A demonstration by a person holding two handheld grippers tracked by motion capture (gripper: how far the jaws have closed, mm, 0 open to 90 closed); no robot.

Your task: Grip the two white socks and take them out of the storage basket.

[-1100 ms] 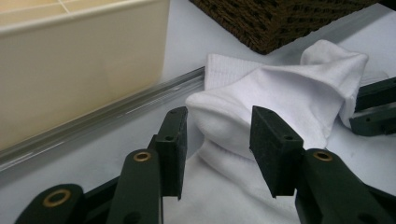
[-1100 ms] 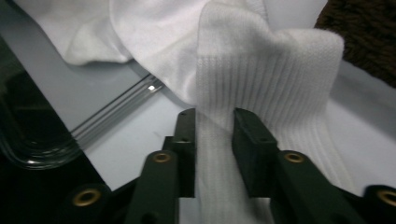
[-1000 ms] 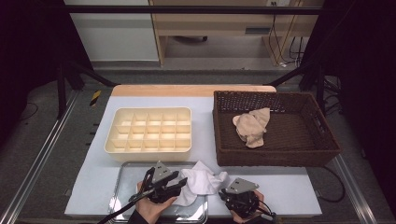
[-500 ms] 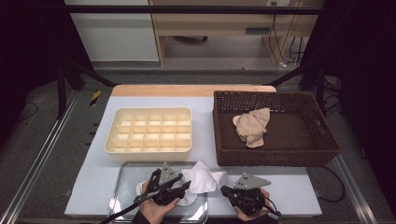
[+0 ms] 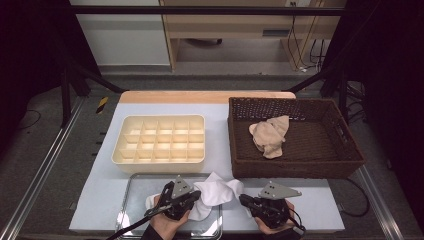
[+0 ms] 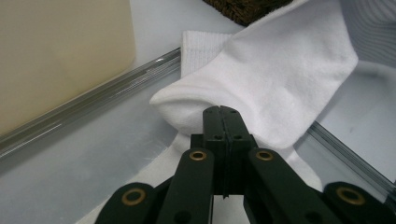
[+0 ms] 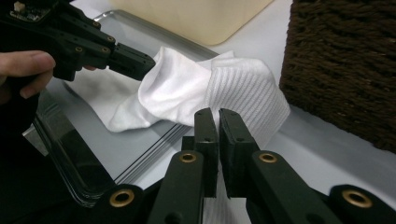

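Note:
A white sock [image 5: 216,192] hangs stretched between my two grippers over the right end of a metal tray [image 5: 131,200]. My left gripper [image 5: 196,198] has just been closing its jaws and is now shut on a fold of the sock [image 6: 280,84]; its jaws [image 6: 222,112] meet at the cloth. The right gripper [image 5: 243,200] sits just right of the tray, shut on the ribbed cuff [image 7: 243,88], which runs down between its jaws [image 7: 218,114]. In the right gripper view the left gripper [image 7: 148,62] pinches the sock's smooth part.
A cream compartment box [image 5: 160,140] stands behind the tray. A dark wicker basket [image 5: 345,150] at the right holds a beige cloth [image 5: 270,136]; its front wall is close behind the right gripper. The white table mat [image 5: 100,200] lies under everything.
The left jaws have closed onto the sock. The right gripper has shifted slightly right and up with the cuff, so the sock is now raised and pulled between the two grippers.

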